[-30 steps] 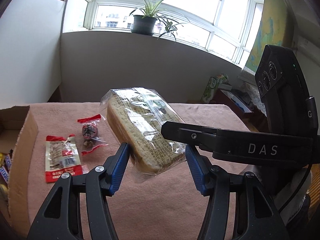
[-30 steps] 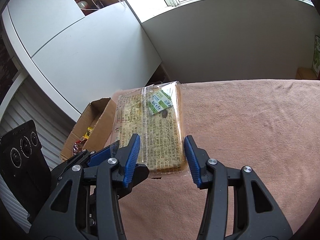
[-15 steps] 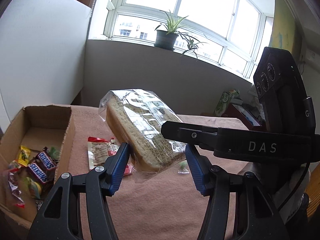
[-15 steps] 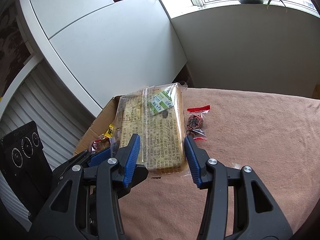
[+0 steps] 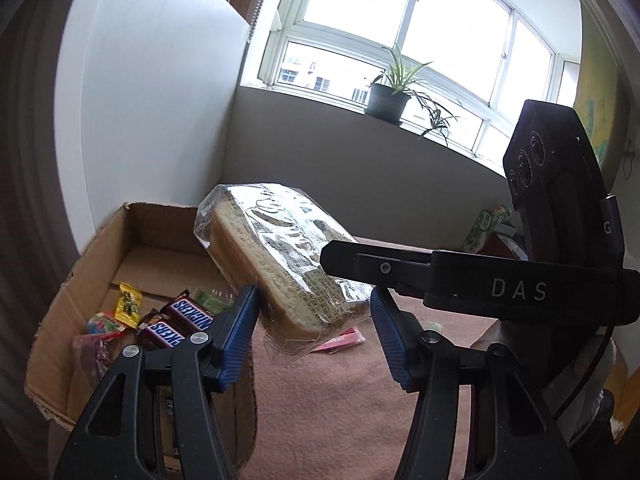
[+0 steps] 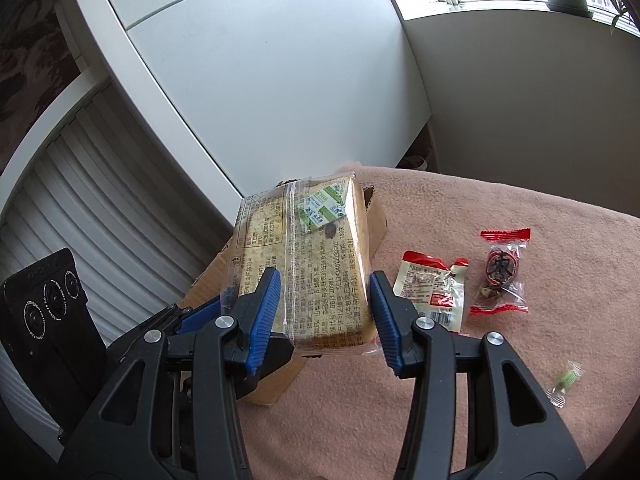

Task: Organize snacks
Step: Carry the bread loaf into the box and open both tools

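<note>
Your right gripper (image 6: 324, 312) and left gripper (image 5: 314, 332) both seem clamped on the bagged bread (image 5: 276, 256), held above the cardboard box (image 5: 80, 276) edge — soft, crushable, slippery wrap — grip gently at its near end.

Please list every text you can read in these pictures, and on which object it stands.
"SNICKERS": on a bar in the cardboard box; partly hidden on a second bar.
"DAS": on the right gripper.
Bread pack and red packets: print too small to read.
</note>
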{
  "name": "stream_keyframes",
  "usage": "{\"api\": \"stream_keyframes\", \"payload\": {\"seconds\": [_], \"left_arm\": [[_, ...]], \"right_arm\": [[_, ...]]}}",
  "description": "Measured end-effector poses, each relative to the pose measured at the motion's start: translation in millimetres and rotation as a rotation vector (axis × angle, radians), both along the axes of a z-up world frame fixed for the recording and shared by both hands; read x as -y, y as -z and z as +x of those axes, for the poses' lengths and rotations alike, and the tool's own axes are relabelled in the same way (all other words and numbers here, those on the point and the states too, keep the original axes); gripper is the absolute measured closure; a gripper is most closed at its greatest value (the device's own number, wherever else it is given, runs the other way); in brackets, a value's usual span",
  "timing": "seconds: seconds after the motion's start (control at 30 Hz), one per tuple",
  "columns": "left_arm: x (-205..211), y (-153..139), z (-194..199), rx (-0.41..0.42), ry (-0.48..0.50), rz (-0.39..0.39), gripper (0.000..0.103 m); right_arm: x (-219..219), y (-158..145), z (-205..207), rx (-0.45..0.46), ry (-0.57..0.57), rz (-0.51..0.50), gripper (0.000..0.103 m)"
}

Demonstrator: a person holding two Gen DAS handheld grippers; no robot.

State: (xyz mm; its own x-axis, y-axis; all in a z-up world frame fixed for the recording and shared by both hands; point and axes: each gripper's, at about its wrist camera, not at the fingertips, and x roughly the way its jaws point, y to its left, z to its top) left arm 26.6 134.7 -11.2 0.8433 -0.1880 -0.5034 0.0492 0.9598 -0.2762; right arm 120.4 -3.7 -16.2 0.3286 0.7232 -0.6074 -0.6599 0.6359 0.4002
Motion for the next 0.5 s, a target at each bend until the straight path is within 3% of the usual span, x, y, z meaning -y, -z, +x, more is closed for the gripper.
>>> {"api": "stream_keyframes", "payload": {"seconds": [0.27,0.5], "left_arm": [[-41.3,2.4,-7.2,-0.005,-0.060,-0.016,0.047],[-55.1,6.9,-1.5,-0.025,-0.096,-0.005,0.047]], "right_arm": [[-47.4,5.1,5.9,0.000,-0.053,-0.001,0.055],[-63.3,13.8,19.3,-0.023,-0.077,0.008,0.055]]}}
